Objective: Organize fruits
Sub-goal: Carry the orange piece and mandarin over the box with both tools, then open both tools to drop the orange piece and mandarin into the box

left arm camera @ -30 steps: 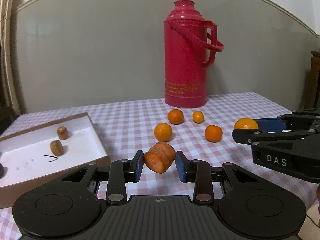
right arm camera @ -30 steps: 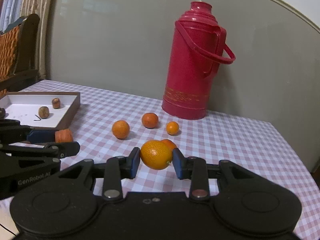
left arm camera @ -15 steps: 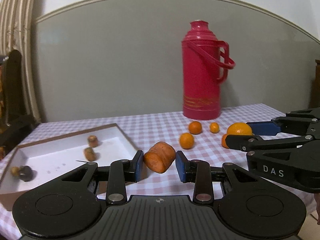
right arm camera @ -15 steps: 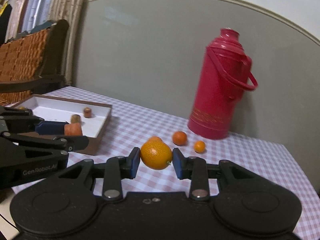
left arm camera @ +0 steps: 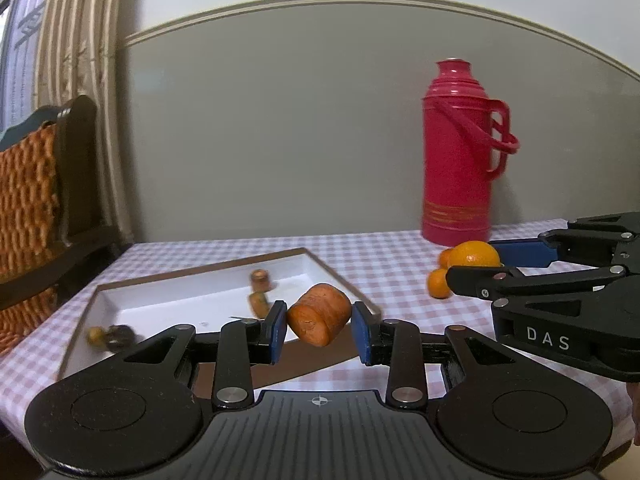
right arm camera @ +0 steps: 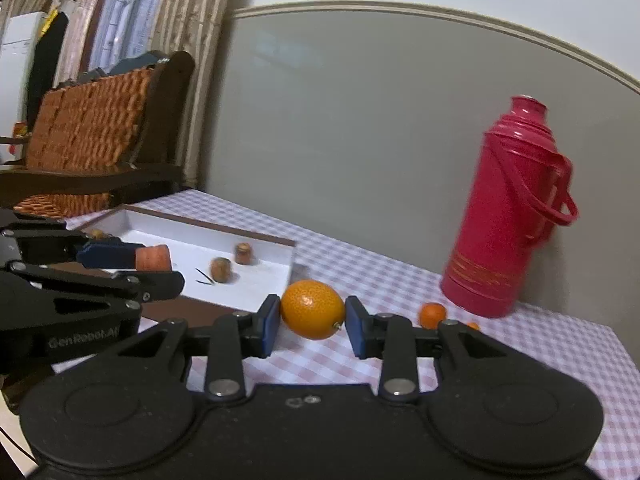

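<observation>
Carrot chunk (left arm camera: 320,314) is sitting clamped between the left gripper (left arm camera: 320,330) fingers, its long axis tilted across them, hanging over the near right corner of the white tray (left arm camera: 188,304) at lower centre of the left view. Of the two, this gripper is looking nearer the tray. The right gripper (right arm camera: 312,322) fingers are pinching an orange (right arm camera: 313,309) above the checked tabletop (right arm camera: 540,344), just right of the tray's edge. Loose oranges (left arm camera: 439,282) are lying by the red thermos (left arm camera: 460,152).
</observation>
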`<act>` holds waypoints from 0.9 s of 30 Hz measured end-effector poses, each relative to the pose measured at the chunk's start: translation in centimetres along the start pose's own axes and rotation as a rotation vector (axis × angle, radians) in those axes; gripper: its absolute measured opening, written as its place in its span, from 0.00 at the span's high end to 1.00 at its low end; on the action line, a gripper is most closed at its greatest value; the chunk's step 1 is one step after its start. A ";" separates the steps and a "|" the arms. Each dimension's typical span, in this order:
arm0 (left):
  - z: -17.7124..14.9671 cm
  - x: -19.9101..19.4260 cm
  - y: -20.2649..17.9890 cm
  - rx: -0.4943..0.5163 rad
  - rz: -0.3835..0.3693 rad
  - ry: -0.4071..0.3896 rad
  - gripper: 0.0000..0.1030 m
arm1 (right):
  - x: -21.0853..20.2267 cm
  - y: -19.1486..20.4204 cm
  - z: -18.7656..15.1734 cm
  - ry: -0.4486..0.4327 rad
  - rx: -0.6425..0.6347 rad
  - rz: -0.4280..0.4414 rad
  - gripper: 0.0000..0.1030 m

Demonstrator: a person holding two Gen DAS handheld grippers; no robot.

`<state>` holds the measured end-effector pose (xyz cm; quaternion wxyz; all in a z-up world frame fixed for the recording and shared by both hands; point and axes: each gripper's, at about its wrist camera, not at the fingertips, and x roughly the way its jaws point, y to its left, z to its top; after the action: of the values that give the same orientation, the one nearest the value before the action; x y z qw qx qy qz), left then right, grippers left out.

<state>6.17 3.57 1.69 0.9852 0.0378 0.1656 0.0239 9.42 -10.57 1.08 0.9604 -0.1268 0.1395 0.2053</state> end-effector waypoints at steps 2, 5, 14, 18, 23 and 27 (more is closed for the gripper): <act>-0.1 -0.2 0.7 -0.003 0.019 -0.004 0.66 | 0.2 0.6 0.3 -0.007 -0.005 0.016 0.74; -0.2 -0.5 1.8 -0.014 0.042 -0.006 0.66 | 0.4 1.5 0.6 -0.015 -0.014 0.037 0.74; -0.4 -1.1 5.4 -0.041 0.113 -0.018 0.66 | 1.2 4.3 1.5 -0.036 -0.031 0.090 0.74; -0.7 -1.4 7.0 -0.053 0.145 -0.014 0.66 | 1.7 5.4 1.9 -0.046 -0.037 0.114 0.74; -0.8 -1.6 8.5 -0.061 0.176 -0.018 0.66 | 2.6 6.9 2.5 -0.055 -0.043 0.145 0.74; -0.8 -1.7 9.8 -0.068 0.207 -0.017 0.66 | 3.2 8.0 3.1 -0.066 -0.044 0.165 0.74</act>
<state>3.98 13.31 2.26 0.9795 0.0213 0.1516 0.1308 9.49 -1.41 1.43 0.9412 -0.1291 0.1132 0.2909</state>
